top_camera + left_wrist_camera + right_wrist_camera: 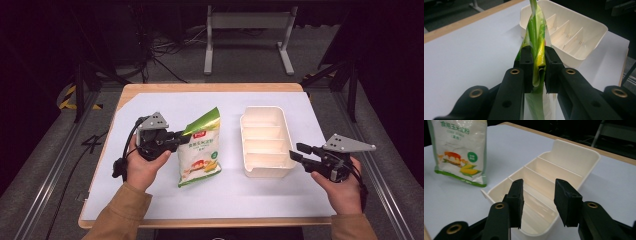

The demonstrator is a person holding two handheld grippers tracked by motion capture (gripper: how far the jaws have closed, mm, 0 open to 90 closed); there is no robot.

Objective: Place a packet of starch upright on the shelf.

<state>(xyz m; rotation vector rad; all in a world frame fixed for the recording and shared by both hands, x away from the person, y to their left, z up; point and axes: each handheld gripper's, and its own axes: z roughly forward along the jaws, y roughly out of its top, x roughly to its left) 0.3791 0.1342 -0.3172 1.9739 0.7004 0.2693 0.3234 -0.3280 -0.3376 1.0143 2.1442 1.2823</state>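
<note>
The left gripper (181,139) has its jaws clamped on the side edge of the starch bag (200,150), pinching the green and yellow film flat between the pads (527,65), so the step in hand looks like the grasp and first lift of the bag. The bag stands nearly upright just ahead of that gripper, its lower edge at or very near the white table cover (150,200); whether it has cleared the surface cannot be told. Beyond the pinched bag, a little to that gripper's right, sits the cream divided tray (596,25), apart from the bag. The right gripper (296,152) waits with its jaws spread wide and nothing between them, aimed at the near short end of the tray (564,160), close to its wall but not touching; the bag (459,150) stands off to its left. The next move probably calls for carrying the bag across and lowering it edge-first into one of the narrow compartments, while the right gripper steadies the tray wall or guides the bag's free side.
</note>
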